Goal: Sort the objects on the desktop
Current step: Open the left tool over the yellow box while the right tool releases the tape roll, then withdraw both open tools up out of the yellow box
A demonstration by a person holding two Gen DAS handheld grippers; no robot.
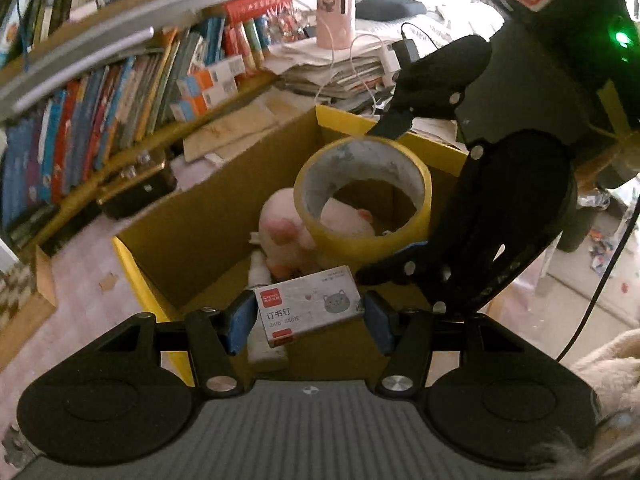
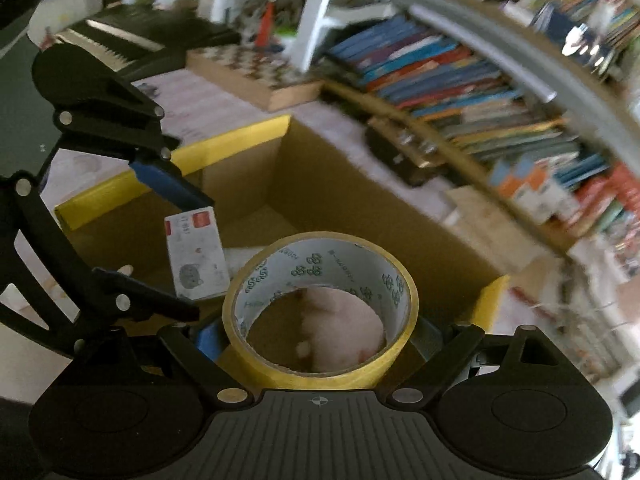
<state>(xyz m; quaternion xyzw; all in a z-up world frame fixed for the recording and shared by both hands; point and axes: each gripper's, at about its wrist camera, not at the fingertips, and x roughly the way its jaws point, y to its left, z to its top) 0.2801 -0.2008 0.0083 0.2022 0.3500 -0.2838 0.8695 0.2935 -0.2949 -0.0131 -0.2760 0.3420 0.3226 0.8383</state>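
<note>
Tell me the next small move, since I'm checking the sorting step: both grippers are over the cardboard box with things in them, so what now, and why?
Probably lower a little and open. The left gripper holds the staples box and the right gripper holds the yellow tape roll, both above the open cardboard box, where a pink plush toy already lies.
</note>
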